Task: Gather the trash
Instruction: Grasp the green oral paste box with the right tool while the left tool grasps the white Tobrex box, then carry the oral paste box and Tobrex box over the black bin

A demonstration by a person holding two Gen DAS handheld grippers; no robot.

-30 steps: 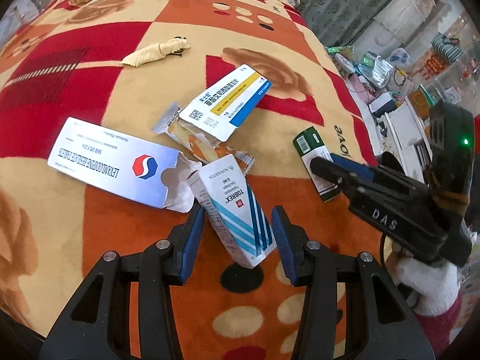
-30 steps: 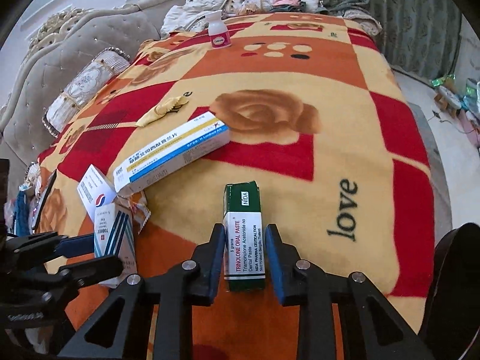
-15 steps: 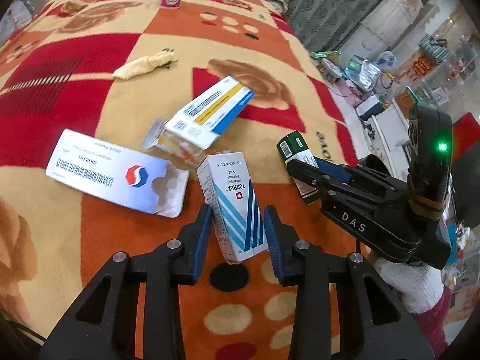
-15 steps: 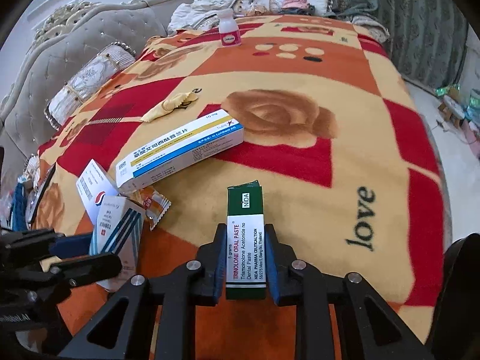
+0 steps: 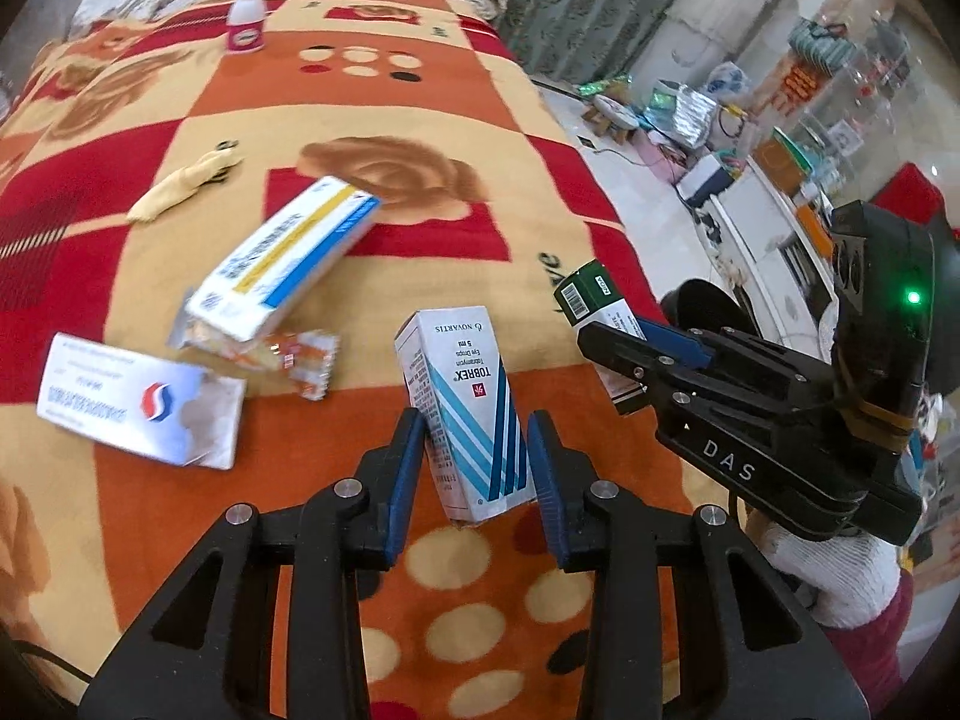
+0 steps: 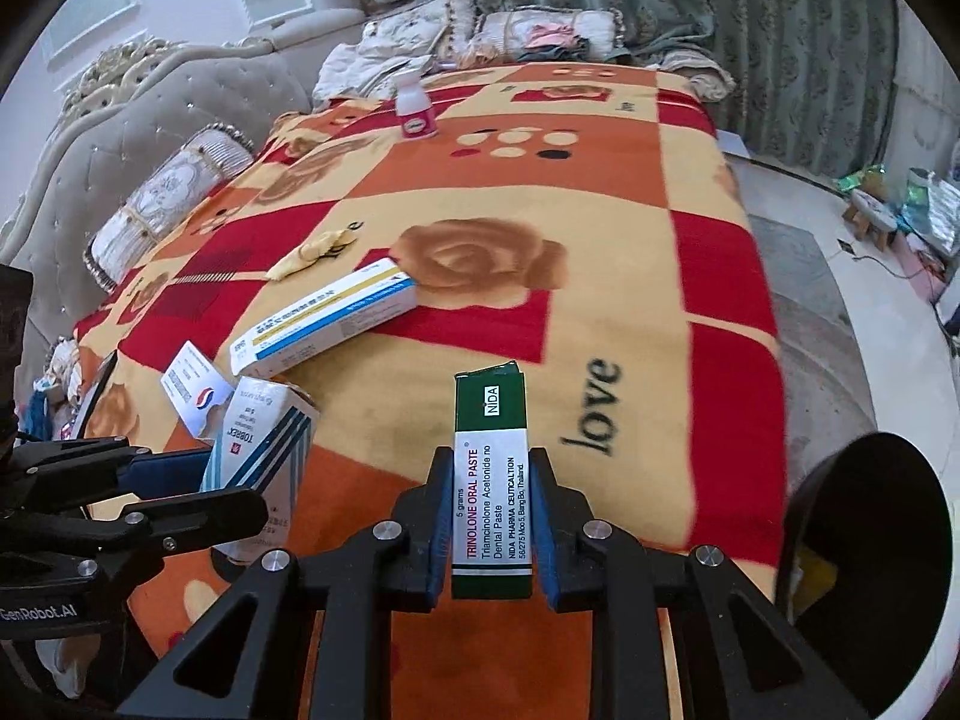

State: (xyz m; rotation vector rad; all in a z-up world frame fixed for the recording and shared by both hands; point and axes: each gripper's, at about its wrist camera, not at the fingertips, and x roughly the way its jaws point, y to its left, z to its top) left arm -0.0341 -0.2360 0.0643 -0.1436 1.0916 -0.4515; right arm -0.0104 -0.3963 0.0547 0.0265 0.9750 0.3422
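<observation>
1. My left gripper has its fingers clamped on the white eye-drop box, held clear above the bed blanket.
2. My right gripper pinches the green paste box.
3. Step: both picked. Next, I judge: carry to the black bin.

A home bedroom; a blanketed bed with tufted headboard, pillows and curtains.

A Tobrex eye-drops box is held between the left gripper pads above the blanket. To its left a torn tablet box is laid, with a snack wrapper and a long medicine box behind. A Trinolone oral paste box is clamped in the right gripper. A small bottle is stood at the far end.
</observation>
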